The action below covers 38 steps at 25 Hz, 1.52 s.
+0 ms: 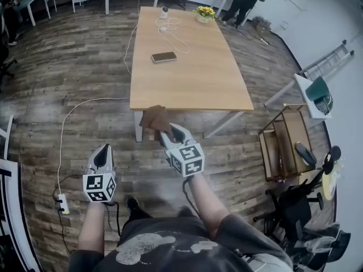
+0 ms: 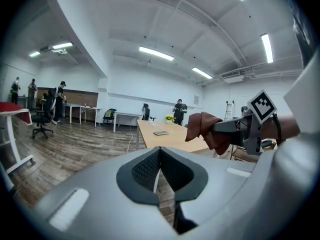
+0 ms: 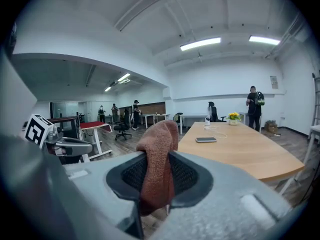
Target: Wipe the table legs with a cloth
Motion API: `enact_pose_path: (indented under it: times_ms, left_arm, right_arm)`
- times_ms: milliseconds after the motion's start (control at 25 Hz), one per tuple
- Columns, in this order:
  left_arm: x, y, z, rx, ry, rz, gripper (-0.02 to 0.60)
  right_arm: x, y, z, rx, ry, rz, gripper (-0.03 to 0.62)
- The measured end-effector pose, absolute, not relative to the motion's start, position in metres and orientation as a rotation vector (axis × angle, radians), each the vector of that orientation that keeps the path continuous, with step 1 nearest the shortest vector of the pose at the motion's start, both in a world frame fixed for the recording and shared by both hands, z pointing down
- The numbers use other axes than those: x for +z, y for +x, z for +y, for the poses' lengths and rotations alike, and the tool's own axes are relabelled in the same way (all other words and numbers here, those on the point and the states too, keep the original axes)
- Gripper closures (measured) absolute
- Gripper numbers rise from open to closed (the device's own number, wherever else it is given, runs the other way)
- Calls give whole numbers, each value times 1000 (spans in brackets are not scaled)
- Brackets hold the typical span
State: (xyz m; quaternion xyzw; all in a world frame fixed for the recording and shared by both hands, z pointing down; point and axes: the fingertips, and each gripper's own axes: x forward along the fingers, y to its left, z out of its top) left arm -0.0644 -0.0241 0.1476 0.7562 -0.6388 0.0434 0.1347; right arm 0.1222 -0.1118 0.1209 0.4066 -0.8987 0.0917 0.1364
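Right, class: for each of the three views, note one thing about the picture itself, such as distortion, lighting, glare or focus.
Head view: the wide lens bows the floorboards around the table; light is even. Left gripper view: dark rounded corners; the ceiling strip lights glare white. Right gripper view: same dark corners, curved walls; the cloth in the jaws shows its weave clearly.

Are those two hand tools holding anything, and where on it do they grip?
The right gripper pinches a rust-brown terry cloth by a bunched fold; the left gripper holds nothing.
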Motion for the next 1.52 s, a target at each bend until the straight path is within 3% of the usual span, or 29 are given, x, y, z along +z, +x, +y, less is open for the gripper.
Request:
enact_pose_path:
  times_ms: [520,1080,1520]
  left_arm:
    - [119,83,-27,189,2283,-1844,563]
    - [90,242,-9,126,2354,-1879,563]
    - [96,299,44,172,2349,-1860,563]
  right_arm:
    - [109,306,-118,290,1279,-2602,503]
    - [114,481,-49,338,1269,-2563,505]
    - [128,517,-17,413,1248,-2579,508]
